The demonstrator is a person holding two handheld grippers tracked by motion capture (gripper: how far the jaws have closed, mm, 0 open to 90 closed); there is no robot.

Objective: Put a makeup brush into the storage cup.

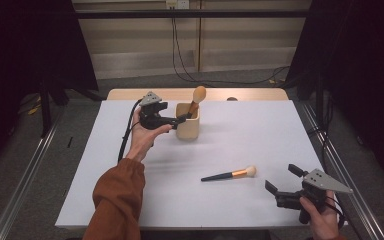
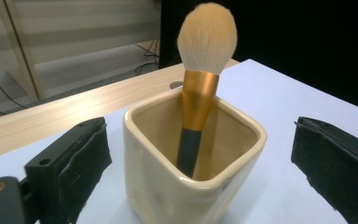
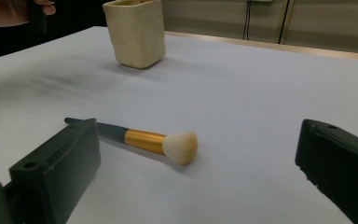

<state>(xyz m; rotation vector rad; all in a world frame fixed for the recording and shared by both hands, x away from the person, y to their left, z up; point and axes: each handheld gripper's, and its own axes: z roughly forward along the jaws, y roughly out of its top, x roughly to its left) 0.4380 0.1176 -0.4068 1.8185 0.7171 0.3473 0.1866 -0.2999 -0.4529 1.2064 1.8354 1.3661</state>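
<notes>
left gripper [image 2: 200, 154] open, seemingly clear of brush [image 2: 200, 84] in cup [image 2: 191, 186].

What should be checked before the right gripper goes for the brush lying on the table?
1. Left gripper open, clear of standing brush: ok.
2. Standing brush rests inside cup, bristles up: ok.
3. Cup upright: ok.
4. Right gripper open: ok.
5. Lying brush flat on table, ahead of the right gripper and apart from it: ok.
6. Room in cup for a second brush: cannot tell.
</notes>
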